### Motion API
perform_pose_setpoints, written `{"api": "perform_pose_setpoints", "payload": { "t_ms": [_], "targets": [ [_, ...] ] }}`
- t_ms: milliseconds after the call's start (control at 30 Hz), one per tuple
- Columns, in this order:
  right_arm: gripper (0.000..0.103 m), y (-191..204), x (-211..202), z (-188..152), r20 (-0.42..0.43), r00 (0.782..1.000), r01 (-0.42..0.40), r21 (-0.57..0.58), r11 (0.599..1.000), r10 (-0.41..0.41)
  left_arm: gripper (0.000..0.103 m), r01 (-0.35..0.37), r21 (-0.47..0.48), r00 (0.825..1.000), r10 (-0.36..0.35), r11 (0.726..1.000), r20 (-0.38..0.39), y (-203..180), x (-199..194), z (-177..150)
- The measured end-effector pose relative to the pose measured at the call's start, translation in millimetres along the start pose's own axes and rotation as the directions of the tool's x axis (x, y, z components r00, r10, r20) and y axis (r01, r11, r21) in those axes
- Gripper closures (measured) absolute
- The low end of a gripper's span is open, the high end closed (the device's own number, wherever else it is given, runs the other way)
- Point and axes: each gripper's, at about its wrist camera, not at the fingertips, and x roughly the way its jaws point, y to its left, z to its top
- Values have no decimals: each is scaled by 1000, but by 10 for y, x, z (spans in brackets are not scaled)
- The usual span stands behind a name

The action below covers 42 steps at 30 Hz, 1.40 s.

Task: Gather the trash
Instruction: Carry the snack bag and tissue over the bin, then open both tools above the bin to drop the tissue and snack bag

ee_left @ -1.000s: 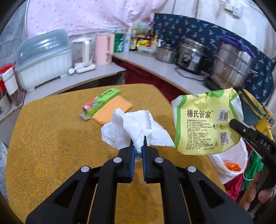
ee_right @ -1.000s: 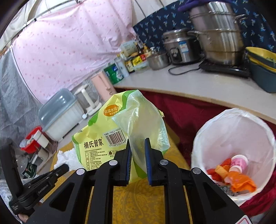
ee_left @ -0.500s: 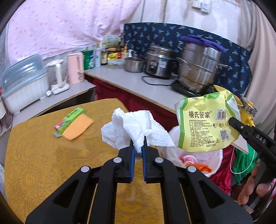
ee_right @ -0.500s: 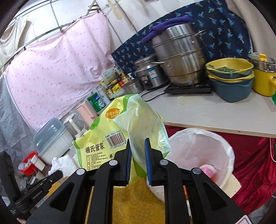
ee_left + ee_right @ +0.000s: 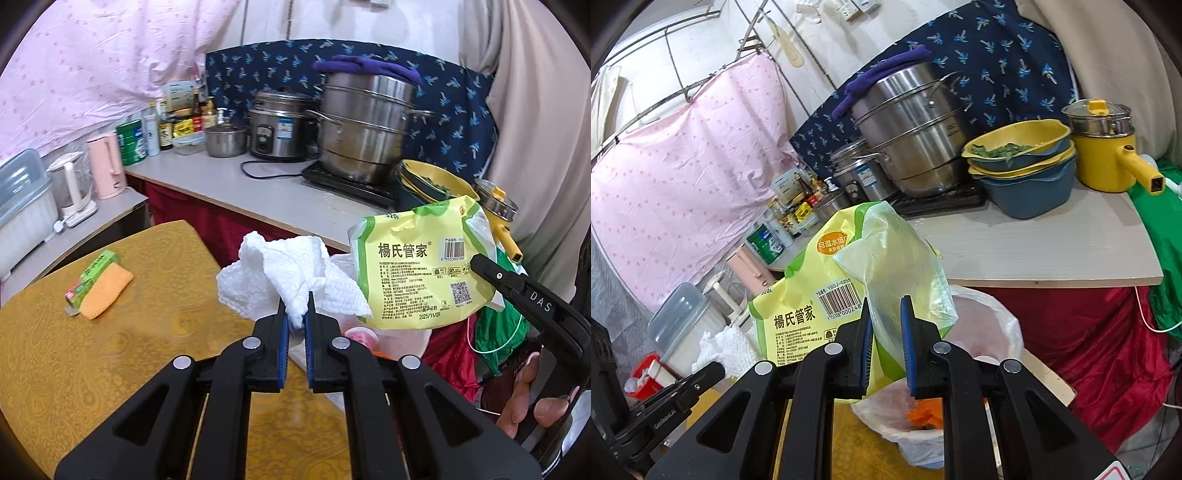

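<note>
1. A crumpled white paper towel (image 5: 291, 280) is clamped between the left gripper's (image 5: 295, 314) blue pads, held up past the edge of the yellow table (image 5: 110, 350).
2. A yellow-green wrapper (image 5: 827, 306) is pinched tight in the right gripper (image 5: 886, 325), right above the white-lined trash bin (image 5: 993, 332).
3. An orange sponge (image 5: 107, 291) and a green box (image 5: 92, 277) are left lying on the table, touching.

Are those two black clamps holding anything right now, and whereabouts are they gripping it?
Yes. The left gripper pinches a crumpled white paper towel by its lower fold. The right gripper clamps the yellow-green wrapper at its bottom edge.
</note>
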Motion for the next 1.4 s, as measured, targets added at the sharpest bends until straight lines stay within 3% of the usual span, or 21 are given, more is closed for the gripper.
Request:
{"api": "perform_pose_setpoints", "payload": {
  "t_ms": [367, 833, 1400],
  "targets": [
    [89, -384, -113, -2, 15, 999, 47, 51, 998, -47, 96, 39, 51, 999, -38, 998, -25, -370, 168, -4],
    [89, -713, -83, -22, 16, 996, 82, 106, 991, -84, 96, 44, 75, 997, -39, 996, -70, -535, 419, -30],
    [89, -1027, 170, -54, -24, 989, 146, 130, 981, -144, 92, 87, 85, 981, -70, 993, -181, -721, 1100, -117]
  ]
}}
